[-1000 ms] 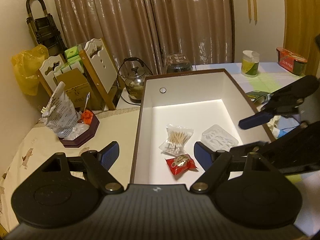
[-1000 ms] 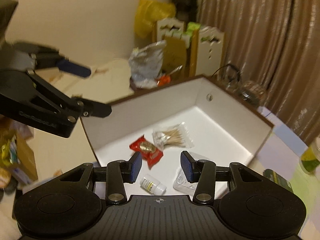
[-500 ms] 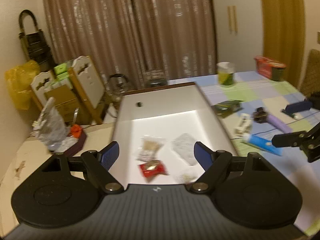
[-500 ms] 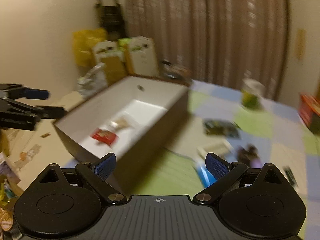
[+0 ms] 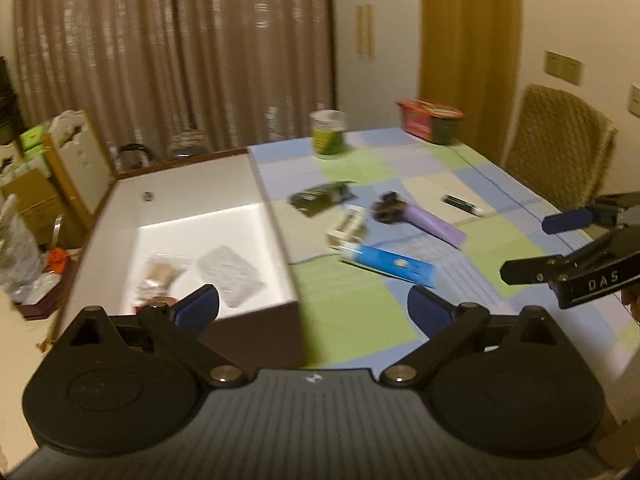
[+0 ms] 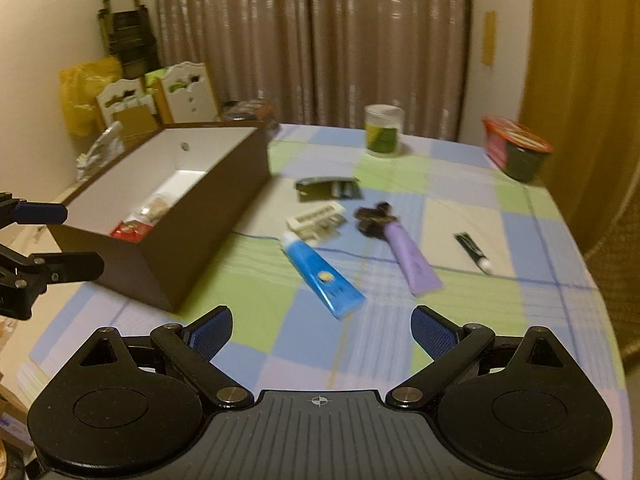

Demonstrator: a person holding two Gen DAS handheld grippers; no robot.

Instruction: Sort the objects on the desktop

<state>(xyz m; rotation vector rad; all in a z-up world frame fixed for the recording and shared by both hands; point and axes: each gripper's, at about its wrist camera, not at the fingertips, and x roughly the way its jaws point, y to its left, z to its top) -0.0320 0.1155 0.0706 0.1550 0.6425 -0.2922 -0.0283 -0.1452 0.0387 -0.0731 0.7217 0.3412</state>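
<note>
Box point(image 6: 168, 216) set at left of worktop point(image 6: 256, 280), part filled: a red packet point(image 6: 130, 230), a swab bag point(image 5: 160, 274) and a clear packet point(image 5: 232, 270) are seen inside. Left on the cloth to its right: blue tube point(image 6: 322, 272), purple tube point(image 6: 412, 262), white pack point(image 6: 316, 220), dark sachet point(image 6: 328, 189), small black tube point(image 6: 474, 252). Task judged roughly half done. Left gripper point(image 5: 312, 308) and right gripper point(image 6: 322, 326) are held above the worktop, fingers spread wide, nothing gripped.
</note>
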